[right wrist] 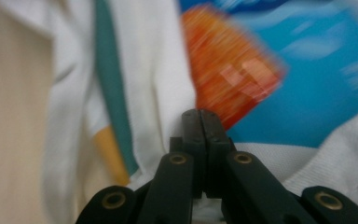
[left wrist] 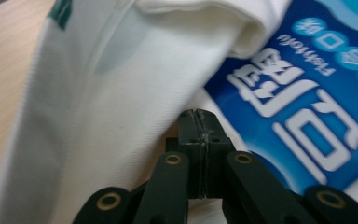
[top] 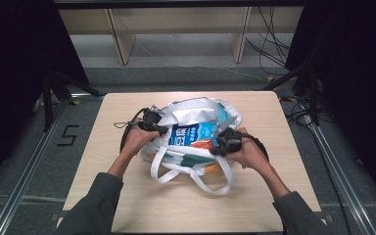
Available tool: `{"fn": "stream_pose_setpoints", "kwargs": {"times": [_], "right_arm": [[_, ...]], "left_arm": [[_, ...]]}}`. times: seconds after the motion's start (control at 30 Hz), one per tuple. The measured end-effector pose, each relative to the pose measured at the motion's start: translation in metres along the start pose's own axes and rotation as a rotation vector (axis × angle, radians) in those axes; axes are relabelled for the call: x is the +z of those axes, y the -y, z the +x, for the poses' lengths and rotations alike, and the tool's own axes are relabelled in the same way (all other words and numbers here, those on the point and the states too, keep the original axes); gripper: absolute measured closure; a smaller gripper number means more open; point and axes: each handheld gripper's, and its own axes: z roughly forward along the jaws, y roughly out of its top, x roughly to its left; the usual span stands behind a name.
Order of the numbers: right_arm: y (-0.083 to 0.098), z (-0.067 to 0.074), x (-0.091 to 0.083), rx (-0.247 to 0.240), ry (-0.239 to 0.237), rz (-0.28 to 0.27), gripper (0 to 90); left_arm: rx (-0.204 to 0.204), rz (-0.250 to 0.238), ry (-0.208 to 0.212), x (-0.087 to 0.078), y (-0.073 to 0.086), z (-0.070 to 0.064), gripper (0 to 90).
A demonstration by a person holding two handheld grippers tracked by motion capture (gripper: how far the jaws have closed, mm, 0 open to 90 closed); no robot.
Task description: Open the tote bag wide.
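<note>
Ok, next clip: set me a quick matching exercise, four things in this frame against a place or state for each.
Things:
1. white tote bag
2. blue snack packet
3. left gripper
4. bag handles

Places or states:
A. looped on the table toward the person
B. jaws together at the bag's left edge
C. lying inside the bag's open mouth
D. lying mid-table between both hands

Pairs: 1-D, 2-C, 3-B, 4-A
</note>
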Motion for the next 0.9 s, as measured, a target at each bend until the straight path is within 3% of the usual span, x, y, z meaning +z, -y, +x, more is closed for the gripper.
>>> {"fn": "stream_pose_setpoints", "kwargs": {"times": [0.03, 0.13, 0.23, 0.27, 0.3, 0.33, 0.37, 0.4, 0.47, 0.5, 0.53, 0.57, 0.6, 0.63, 0.67, 0.7, 0.73, 0.77, 0.83, 0.87, 0.9], "right_arm": [[0.007, 0.006, 0.005, 0.003, -0.028, 0.013, 90.0], [0.017, 0.011, 0.009, -0.005, -0.002, -0.018, 90.0], [0.016, 0.012, 0.006, 0.035, 0.012, -0.062, 90.0], [0.013, 0.008, -0.006, 0.044, 0.035, -0.162, 90.0], [0.012, 0.003, -0.015, 0.044, 0.062, -0.226, 90.0], [0.012, 0.003, -0.015, 0.044, 0.062, -0.226, 90.0], [0.007, -0.008, -0.032, 0.034, 0.15, -0.313, 90.0], [0.004, -0.014, -0.038, 0.039, 0.215, -0.342, 90.0], [0.002, -0.029, -0.043, 0.049, 0.33, -0.349, 90.0], [0.003, -0.037, -0.04, 0.085, 0.315, -0.354, 90.0], [0.003, -0.037, -0.04, 0.085, 0.315, -0.354, 90.0], [0.006, -0.049, -0.028, 0.1, 0.329, -0.3, 90.0], [0.006, -0.049, -0.028, 0.1, 0.329, -0.3, 90.0], [0.014, -0.058, -0.011, 0.147, 0.321, -0.234, 90.0], [0.014, -0.058, -0.011, 0.147, 0.321, -0.234, 90.0], [0.025, -0.065, 0.006, 0.193, 0.312, -0.212, 90.0], [0.031, -0.065, 0.012, 0.221, 0.289, -0.186, 90.0], [0.036, -0.066, 0.019, 0.209, 0.31, -0.157, 90.0], [0.041, -0.065, 0.024, 0.227, 0.299, -0.132, 90.0], [0.045, -0.066, 0.026, 0.236, 0.294, -0.163, 90.0], [0.044, -0.064, 0.021, 0.266, 0.274, -0.148, 90.0]], "left_arm": [[0.0, 0.0, 0.0, 0.0, 0.0, 0.0, 89.5], [0.02, 0.005, -0.03, 0.0, -0.002, 0.002, 89.5], [0.012, -0.01, -0.032, -0.003, -0.002, 0.001, 87.9], [0.011, -0.018, -0.022, -0.007, -0.002, 0.001, 87.5], [-0.005, -0.066, -0.001, -0.016, -0.002, 0.002, 87.3], [-0.005, -0.066, -0.001, -0.016, -0.002, 0.002, 87.1], [-0.021, -0.095, 0.009, -0.02, -0.002, 0.003, 87.0], [-0.025, -0.121, 0.01, -0.025, -0.003, 0.005, 86.9], [-0.056, -0.181, -0.016, -0.039, -0.005, 0.014, 86.1], [-0.056, -0.181, -0.016, -0.039, -0.005, 0.014, 86.2], [-0.073, -0.192, -0.021, -0.041, -0.004, 0.018, 86.2], [-0.06, -0.15, -0.074, -0.04, 0.001, 0.027, 86.9], [-0.06, -0.15, -0.074, -0.04, 0.001, 0.027, 87.2], [-0.046, -0.099, -0.101, -0.032, 0.01, 0.034, 87.7], [-0.046, -0.099, -0.101, -0.032, 0.01, 0.034, 88.6], [-0.059, -0.091, -0.106, -0.027, 0.015, 0.036, 89.3], [-0.067, -0.081, -0.108, -0.023, 0.02, 0.038, 89.4], [-0.085, -0.083, -0.1, -0.018, 0.027, 0.042, 89.5], [-0.091, -0.088, -0.095, -0.018, 0.028, 0.044, 89.5], [-0.091, -0.085, -0.097, -0.018, 0.027, 0.044, 89.6], [-0.084, -0.076, -0.109, -0.018, 0.025, 0.041, 89.5]]}}
